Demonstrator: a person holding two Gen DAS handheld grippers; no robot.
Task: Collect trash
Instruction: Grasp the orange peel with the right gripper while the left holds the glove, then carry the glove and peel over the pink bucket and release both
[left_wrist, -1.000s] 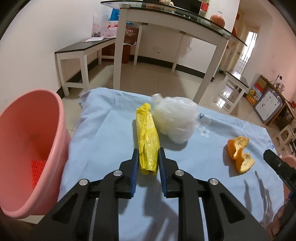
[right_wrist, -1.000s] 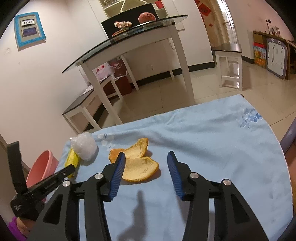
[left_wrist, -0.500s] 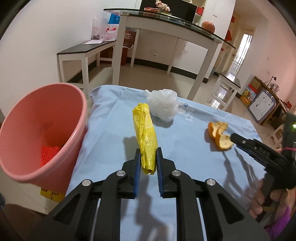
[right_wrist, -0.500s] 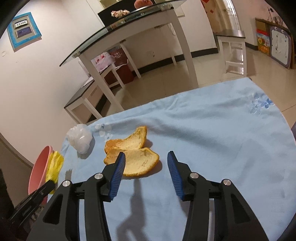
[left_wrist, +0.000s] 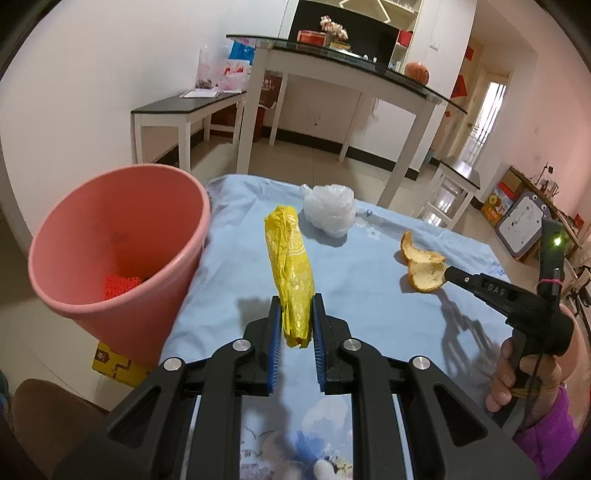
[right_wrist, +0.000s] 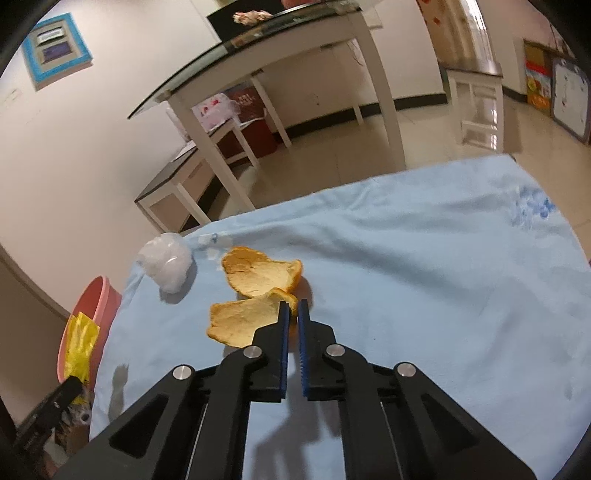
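Observation:
My left gripper (left_wrist: 295, 310) is shut on the near end of a rolled yellow plastic bag (left_wrist: 290, 254), which sticks out forward above the blue cloth (left_wrist: 369, 306). A pink bin (left_wrist: 147, 317) stands just to its left, with something red at the bottom. My right gripper (right_wrist: 293, 308) is shut on the edge of an orange peel (right_wrist: 243, 321) lying on the cloth; a second peel (right_wrist: 262, 271) lies just behind it. A crumpled white plastic bag (left_wrist: 330, 212) rests further back. In the right wrist view the yellow bag (right_wrist: 79, 343) hangs beside the bin (right_wrist: 96, 299).
The blue cloth (right_wrist: 424, 277) covers the table, whose left edge runs beside the bin. A yellow box (left_wrist: 114, 365) lies on the floor under the bin. Behind stand a glass-topped table (left_wrist: 351, 66), a low bench (left_wrist: 184, 107) and a stool (left_wrist: 456, 181). A hand (left_wrist: 513, 376) holds the right gripper.
The right gripper's jaws went from wide apart to shut on the peel's edge. The left gripper pulled back and rose with the yellow bag, away from the white bag; the bin now shows more fully.

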